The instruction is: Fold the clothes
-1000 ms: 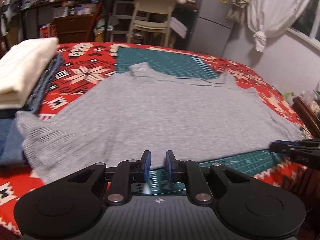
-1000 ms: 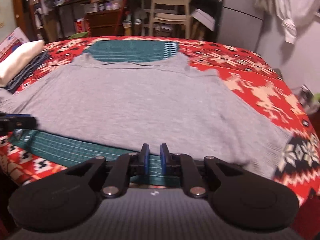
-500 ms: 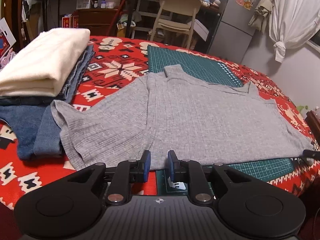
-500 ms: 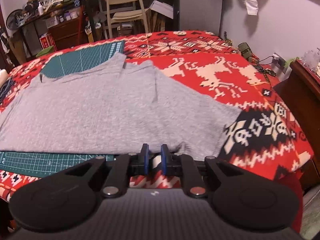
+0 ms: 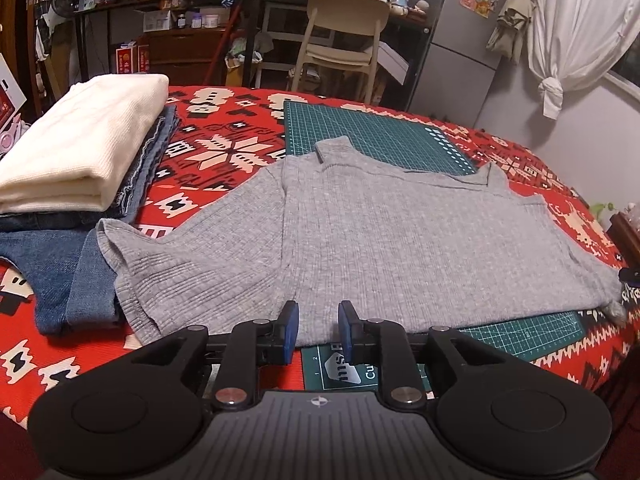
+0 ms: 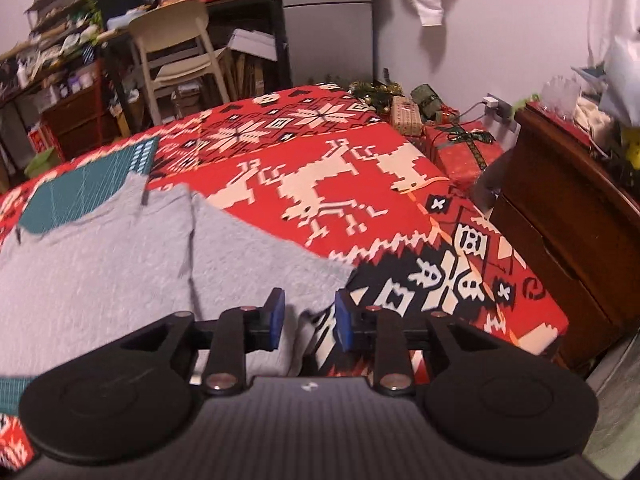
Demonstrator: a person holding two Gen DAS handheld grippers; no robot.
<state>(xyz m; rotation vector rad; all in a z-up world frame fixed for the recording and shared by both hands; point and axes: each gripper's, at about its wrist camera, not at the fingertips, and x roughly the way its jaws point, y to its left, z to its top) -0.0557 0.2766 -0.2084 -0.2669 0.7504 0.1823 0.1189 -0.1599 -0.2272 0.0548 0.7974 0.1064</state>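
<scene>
A grey ribbed sweater (image 5: 400,248) lies flat, front hem towards me, on a green cutting mat (image 5: 384,140) over a red patterned blanket. Its left sleeve (image 5: 172,280) spreads towards the folded stack. My left gripper (image 5: 317,330) is open and empty, just above the sweater's near hem. In the right wrist view the sweater (image 6: 120,272) fills the left half, and its right sleeve end lies under my right gripper (image 6: 306,322), which is open and empty with its jaws either side of the cuff corner.
A folded cream cloth (image 5: 76,148) lies on folded blue jeans (image 5: 56,276) at the left. A wooden cabinet (image 6: 568,232) and wrapped red gifts (image 6: 460,148) stand right of the bed. A chair (image 5: 340,36) and a cluttered desk are behind.
Both grippers opened a little wider. The left view drew slightly nearer to the hem. The right gripper swung right, to the sweater's right sleeve end.
</scene>
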